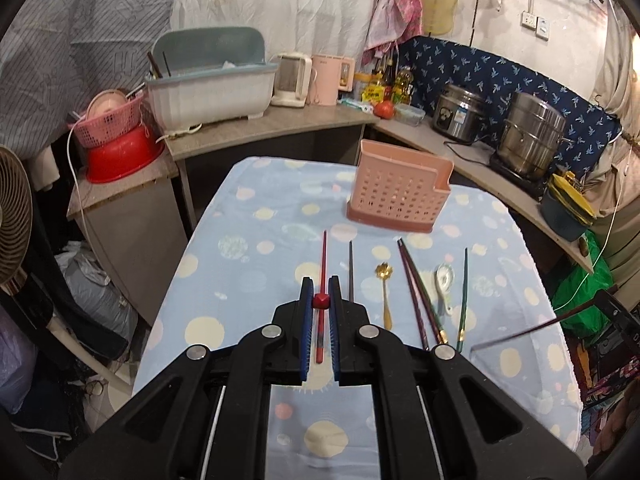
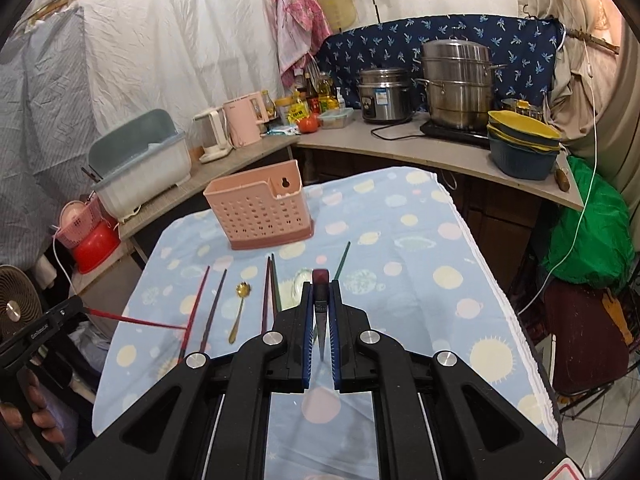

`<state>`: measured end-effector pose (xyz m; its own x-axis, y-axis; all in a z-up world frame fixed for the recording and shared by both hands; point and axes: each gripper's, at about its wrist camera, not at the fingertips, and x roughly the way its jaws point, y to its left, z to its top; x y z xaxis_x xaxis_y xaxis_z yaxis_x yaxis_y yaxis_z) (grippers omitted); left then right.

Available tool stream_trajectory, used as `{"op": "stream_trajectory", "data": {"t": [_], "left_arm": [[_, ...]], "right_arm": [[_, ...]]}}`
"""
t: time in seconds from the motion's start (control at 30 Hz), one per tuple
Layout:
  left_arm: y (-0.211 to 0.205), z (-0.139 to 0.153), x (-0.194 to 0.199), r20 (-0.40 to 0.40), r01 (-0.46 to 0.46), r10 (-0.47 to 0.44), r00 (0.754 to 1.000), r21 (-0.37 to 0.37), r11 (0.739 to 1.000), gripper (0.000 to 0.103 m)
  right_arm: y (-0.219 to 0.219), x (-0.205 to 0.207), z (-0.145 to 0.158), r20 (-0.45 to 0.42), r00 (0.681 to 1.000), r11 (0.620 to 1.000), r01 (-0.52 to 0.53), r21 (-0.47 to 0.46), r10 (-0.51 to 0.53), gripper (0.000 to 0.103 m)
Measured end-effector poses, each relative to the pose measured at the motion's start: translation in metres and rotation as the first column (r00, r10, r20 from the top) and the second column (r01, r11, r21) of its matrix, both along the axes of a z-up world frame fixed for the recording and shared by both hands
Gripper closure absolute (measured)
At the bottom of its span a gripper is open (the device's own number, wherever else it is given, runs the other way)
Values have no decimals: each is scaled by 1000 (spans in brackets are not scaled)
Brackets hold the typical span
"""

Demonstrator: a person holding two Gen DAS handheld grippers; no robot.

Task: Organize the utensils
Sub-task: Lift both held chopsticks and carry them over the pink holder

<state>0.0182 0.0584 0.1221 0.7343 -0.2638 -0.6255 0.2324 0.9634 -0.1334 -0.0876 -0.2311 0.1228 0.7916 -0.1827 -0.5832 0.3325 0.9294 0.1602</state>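
Note:
A pink perforated utensil holder stands at the far end of the blue dotted tablecloth. My left gripper is shut on a red chopstick, seen end-on; it shows from the side in the right wrist view. My right gripper is shut on a dark maroon chopstick, which shows in the left wrist view. On the cloth lie another red chopstick, a grey chopstick, a gold spoon, a pair of maroon chopsticks, a white spoon and a green chopstick.
A counter wraps behind the table with a dish rack, kettles, bottles, a rice cooker and a steamer pot. Stacked bowls sit at the counter's right end. A fan stands at the left.

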Motion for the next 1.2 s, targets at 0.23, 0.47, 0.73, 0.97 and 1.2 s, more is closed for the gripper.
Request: {"op": "stream_trajectory", "data": {"t": [0.23, 0.47, 0.73, 0.97, 1.2], "left_arm": [[-13, 27, 13, 48, 15, -15, 999, 1, 1000, 96], [-30, 57, 38, 93, 32, -32, 995, 9, 999, 96], [-63, 118, 96, 200, 45, -46, 979, 11, 999, 96], [-103, 165, 162, 294, 54, -54, 954, 8, 998, 96], [-128, 174, 219, 325, 70, -54, 944, -37, 997, 96]], "right_arm": [[-5, 10, 20, 36, 999, 1000, -14, -3, 14, 96], [-14, 40, 48, 78, 996, 999, -50, 5, 50, 96], [-27, 108, 95, 148, 986, 996, -74, -43, 79, 96], [-34, 190, 128, 191, 976, 992, -89, -91, 106, 96], [-35, 263, 132, 215, 970, 990, -92, -110, 114, 96]]}}
